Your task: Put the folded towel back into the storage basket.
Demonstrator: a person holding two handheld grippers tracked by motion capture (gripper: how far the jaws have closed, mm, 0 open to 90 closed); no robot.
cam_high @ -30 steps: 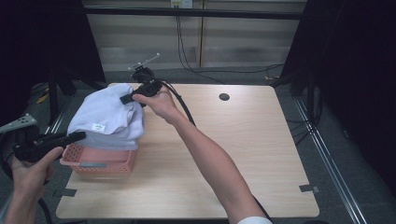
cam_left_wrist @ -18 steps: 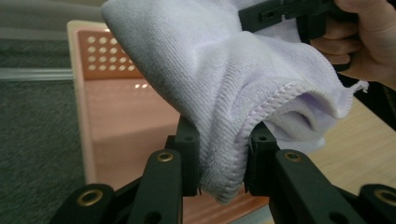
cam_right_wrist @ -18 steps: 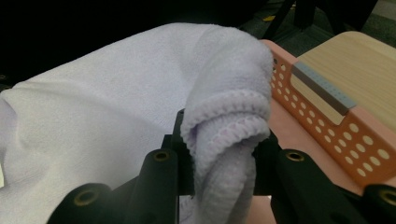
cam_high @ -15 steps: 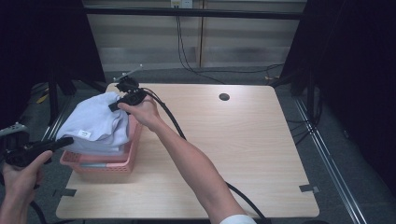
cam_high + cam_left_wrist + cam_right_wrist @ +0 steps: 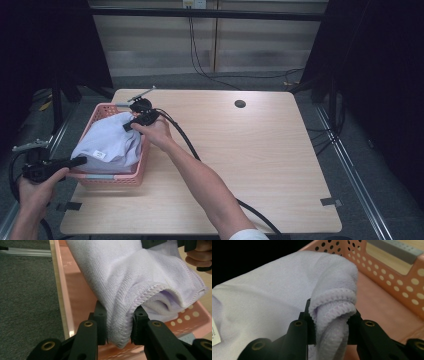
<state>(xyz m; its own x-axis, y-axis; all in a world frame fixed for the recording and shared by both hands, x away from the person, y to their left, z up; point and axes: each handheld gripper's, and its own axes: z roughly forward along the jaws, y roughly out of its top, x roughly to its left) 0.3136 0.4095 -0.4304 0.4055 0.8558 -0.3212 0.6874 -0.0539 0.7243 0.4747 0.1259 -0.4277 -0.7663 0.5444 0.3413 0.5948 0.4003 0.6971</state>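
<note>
A folded pale lilac towel point(image 5: 107, 142) with a small white label lies in the pink perforated basket point(image 5: 111, 179) at the table's left. My left gripper point(image 5: 80, 161) is shut on the towel's near left edge; the bunched hem point(image 5: 120, 322) sits pinched between its black pads. My right gripper point(image 5: 129, 126) is shut on the towel's far right corner, where the stitched fold point(image 5: 332, 315) is clamped between its jaws. Both grippers hold the towel low inside the basket point(image 5: 387, 272).
The basket stands near the left edge of the light wooden table point(image 5: 250, 160). A round cable hole point(image 5: 240, 104) sits at the table's back. The right gripper's black cable point(image 5: 185, 145) trails along the forearm. Dark floor lies to the left.
Both grippers have come down with the towel, lowering it from above the basket into it. The right hand has moved nearer and lower.
</note>
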